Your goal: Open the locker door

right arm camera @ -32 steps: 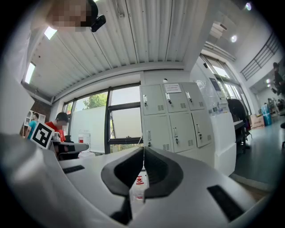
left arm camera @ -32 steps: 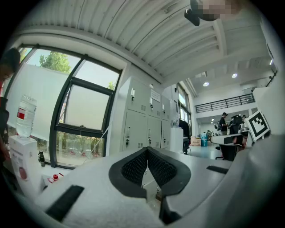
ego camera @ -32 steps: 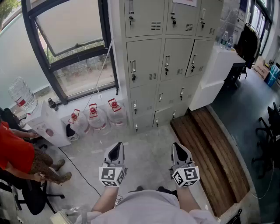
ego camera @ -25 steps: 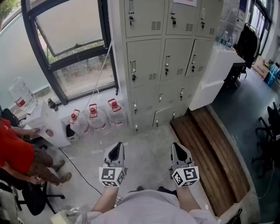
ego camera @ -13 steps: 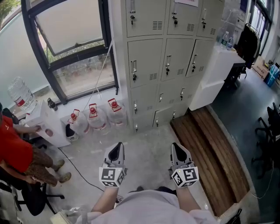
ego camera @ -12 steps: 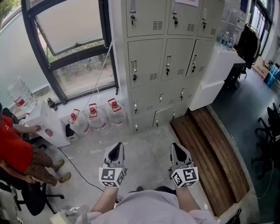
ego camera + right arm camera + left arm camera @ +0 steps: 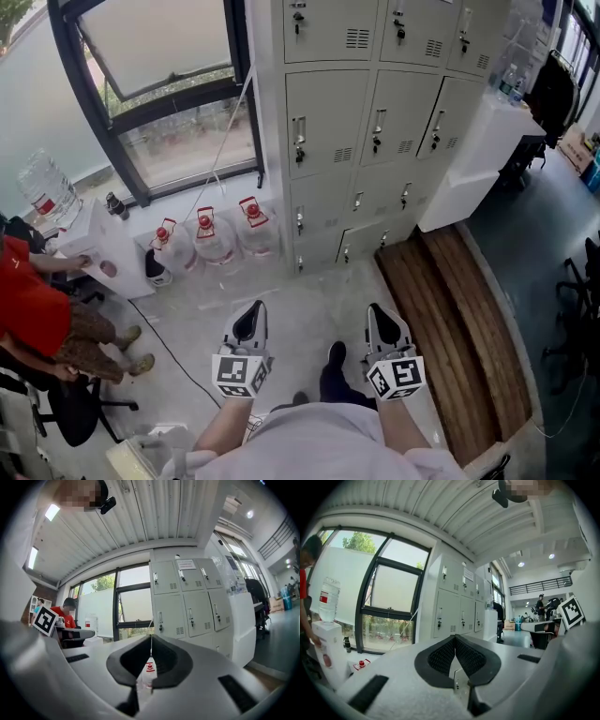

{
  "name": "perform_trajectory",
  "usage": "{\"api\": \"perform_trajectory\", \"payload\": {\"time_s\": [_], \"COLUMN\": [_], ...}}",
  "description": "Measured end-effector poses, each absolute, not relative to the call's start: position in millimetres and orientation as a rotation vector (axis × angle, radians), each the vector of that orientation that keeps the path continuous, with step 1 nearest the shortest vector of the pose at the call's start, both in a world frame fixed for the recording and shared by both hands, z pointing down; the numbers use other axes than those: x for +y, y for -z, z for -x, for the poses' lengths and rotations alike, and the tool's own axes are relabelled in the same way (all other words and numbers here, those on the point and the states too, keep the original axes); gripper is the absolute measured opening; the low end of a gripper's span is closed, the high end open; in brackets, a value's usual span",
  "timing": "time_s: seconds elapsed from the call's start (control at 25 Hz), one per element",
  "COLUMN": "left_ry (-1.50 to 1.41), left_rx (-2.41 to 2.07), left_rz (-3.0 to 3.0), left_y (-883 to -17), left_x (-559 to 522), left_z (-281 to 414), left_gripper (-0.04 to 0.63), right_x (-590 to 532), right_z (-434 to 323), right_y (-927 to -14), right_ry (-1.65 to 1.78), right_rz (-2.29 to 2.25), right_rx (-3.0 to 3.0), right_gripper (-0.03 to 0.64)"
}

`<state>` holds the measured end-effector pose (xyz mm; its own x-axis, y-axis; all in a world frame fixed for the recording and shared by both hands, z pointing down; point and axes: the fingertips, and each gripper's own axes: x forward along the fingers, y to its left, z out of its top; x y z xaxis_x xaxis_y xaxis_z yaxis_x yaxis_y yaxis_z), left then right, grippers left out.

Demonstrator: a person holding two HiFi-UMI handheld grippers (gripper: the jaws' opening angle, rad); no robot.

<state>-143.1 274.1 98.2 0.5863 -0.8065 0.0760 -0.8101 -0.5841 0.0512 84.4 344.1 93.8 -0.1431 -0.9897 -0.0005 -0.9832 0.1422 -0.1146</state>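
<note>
A bank of grey lockers (image 7: 330, 122) stands ahead against the wall, every door closed, each with a small latch handle (image 7: 299, 141). Both grippers hang low in front of my body, well short of the lockers and above the floor. My left gripper (image 7: 250, 314) is shut with nothing between its pads (image 7: 442, 654); the lockers (image 7: 449, 613) show beyond its tips. My right gripper (image 7: 380, 314) is shut too and holds nothing; past its tips stand the lockers (image 7: 187, 604).
Three water jugs (image 7: 204, 239) sit on the floor left of the lockers, beside a white water dispenser (image 7: 98, 258). A person in a red shirt (image 7: 28, 309) sits at far left. A wooden platform (image 7: 450, 319) and white cabinet (image 7: 478, 155) lie right.
The lockers have come nearer and sit lower in the head view, and a foot now shows stepping forward. Both grippers keep their pose, still shut.
</note>
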Motion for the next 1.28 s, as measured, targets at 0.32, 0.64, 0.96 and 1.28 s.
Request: {"api": "perform_trajectory", "payload": {"time_s": [0.32, 0.64, 0.96, 1.28], "left_ry": [-0.084, -0.111, -0.129, -0.138], "left_rx": [-1.517, -1.666, -1.731, -1.663], "left_rz": [-2.654, -2.571, -2.545, -2.555], "left_y": [-110, -103, -100, -116], "left_x": [185, 77, 16, -39], "left_z": [119, 87, 78, 98], "left_gripper": [0.009, 0.009, 0.009, 0.009], "right_x": [231, 90, 4, -32], "right_z": [-109, -134, -132, -105], "right_y": [-113, -110, -114, -130], "right_ry": [0.160, 0.178, 0.174, 0.220], "right_rz": [1.898, 1.710, 1.636, 1.688], "right_rx": [2.434, 2.552, 2.616, 2.609], "right_gripper": [0.014, 0.014, 0.014, 0.014]}}
